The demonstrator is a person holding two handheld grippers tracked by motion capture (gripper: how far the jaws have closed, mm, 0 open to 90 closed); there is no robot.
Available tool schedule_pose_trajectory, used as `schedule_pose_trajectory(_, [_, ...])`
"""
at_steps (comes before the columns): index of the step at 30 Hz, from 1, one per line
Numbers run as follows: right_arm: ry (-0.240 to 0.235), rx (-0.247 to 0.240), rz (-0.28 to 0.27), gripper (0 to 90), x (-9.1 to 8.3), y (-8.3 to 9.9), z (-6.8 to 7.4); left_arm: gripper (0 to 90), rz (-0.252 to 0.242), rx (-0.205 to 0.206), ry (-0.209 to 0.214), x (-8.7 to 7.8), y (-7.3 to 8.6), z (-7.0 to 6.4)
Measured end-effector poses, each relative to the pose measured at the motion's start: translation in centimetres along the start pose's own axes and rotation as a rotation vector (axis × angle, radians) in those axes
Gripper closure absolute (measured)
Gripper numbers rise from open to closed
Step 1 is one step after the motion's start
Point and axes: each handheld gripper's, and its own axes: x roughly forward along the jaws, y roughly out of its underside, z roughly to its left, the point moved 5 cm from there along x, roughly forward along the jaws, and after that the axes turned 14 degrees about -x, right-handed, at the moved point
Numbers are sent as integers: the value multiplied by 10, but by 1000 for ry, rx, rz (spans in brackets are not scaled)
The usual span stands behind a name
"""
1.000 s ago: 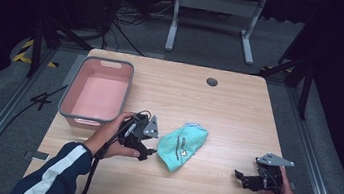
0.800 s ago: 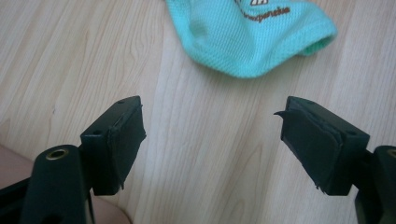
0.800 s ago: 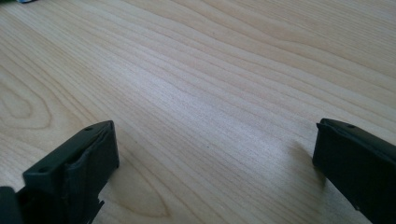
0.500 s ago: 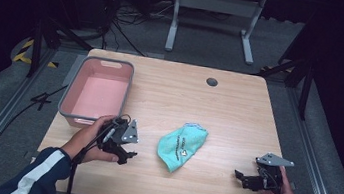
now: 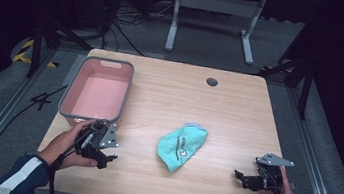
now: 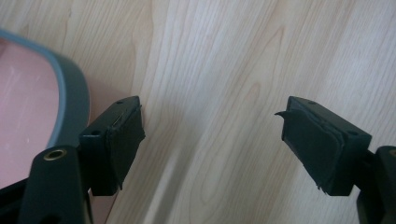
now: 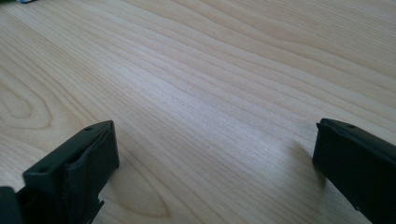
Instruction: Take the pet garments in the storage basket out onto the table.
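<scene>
The teal cloth [image 5: 181, 146] lies crumpled near the middle of the table [image 5: 238, 111], untouched, between the left gripper [image 5: 101, 156], which sits just near of the pink bin [image 5: 95, 94], and the right gripper [image 5: 245, 179] at the near right; both have their jaws spread wide over bare wood. The work seems to be at a pause between grasps, though the high view is too coarse to be sure. The next move likely calls for one gripper to reach the cloth and pinch a fold.

The worktop [image 5: 238, 116] is showing pale wood grain with a smooth, faintly sheeny finish. The teal cloth [image 5: 181, 146] is lying soft and matt, creased like microfibre. The basin [image 5: 69, 102] is looking like smooth plastic, pink inside with a grey rim. The left gripper [image 6: 212, 149] is showing matt black jaws with rubbery, slightly frayed pads; the right gripper [image 7: 212, 172] is looking the same.
</scene>
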Motion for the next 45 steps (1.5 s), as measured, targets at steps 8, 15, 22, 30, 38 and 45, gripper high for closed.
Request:
schedule_pose_trajectory(8, [0, 1, 0, 6, 0, 0, 0, 181, 19, -42, -18, 1, 33, 11])
schedule_pose_trajectory(15, [-1, 2, 1, 6, 0, 0, 0, 178, 5, -103, -13, 4, 61, 20])
schedule_pose_trajectory(22, [0, 0, 0, 6, 0, 0, 0, 177, -21, -149, 6, 9, 81, 29])
schedule_pose_trajectory(30, [0, 1, 0, 6, 0, 0, 0, 175, -60, -235, 34, 13, 104, 36])
schedule_pose_trajectory(38, [0, 2, 1, 6, 0, 0, 0, 164, -143, -344, 82, 16, 118, 40])
schedule_pose_trajectory(45, [0, 0, 0, 6, 0, 0, 0, 144, -246, -449, 105, 20, 129, 39])
